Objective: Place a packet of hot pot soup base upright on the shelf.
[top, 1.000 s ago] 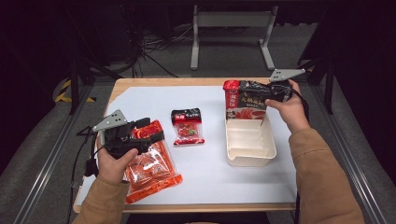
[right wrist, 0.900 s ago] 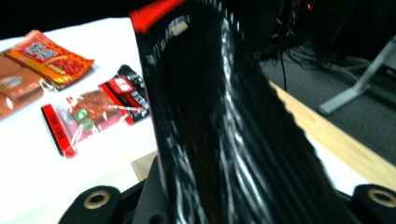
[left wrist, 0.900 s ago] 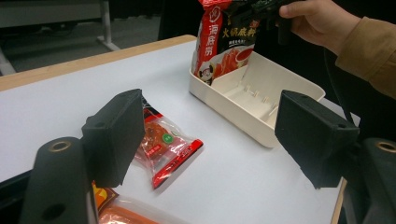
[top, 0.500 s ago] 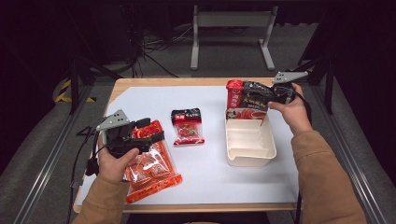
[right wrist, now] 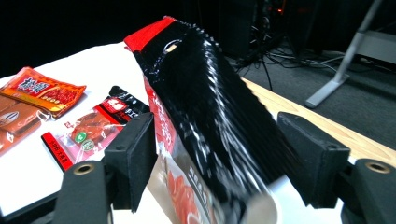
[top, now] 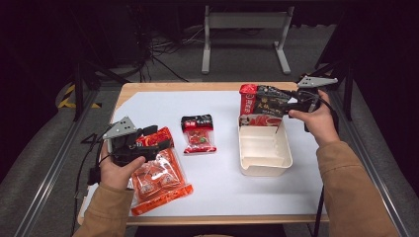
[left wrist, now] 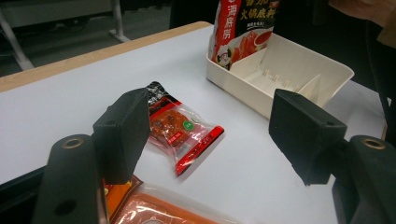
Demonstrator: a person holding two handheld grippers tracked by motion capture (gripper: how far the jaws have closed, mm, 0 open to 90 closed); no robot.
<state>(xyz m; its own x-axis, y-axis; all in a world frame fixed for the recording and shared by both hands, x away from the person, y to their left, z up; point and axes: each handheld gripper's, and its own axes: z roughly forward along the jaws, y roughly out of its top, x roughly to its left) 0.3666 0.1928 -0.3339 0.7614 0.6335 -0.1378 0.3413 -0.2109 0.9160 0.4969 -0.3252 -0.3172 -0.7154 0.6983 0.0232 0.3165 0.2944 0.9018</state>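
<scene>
Standing upright in the tray (top: 264, 160), long axis vertical, the pouch (top: 259, 106) sits between just-released right tongs (top: 276, 101); left tongs (top: 158, 140) gape empty.

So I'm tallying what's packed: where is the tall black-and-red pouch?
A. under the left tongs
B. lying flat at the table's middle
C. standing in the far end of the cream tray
C: the tall pouch stands upright in the cream tray, at its far end, between the right tongs' open jaws.

Tall red pouch (left wrist: 243, 28): Chinese characters, white vertical "海底捞" probably; other pack print illegible.
</scene>
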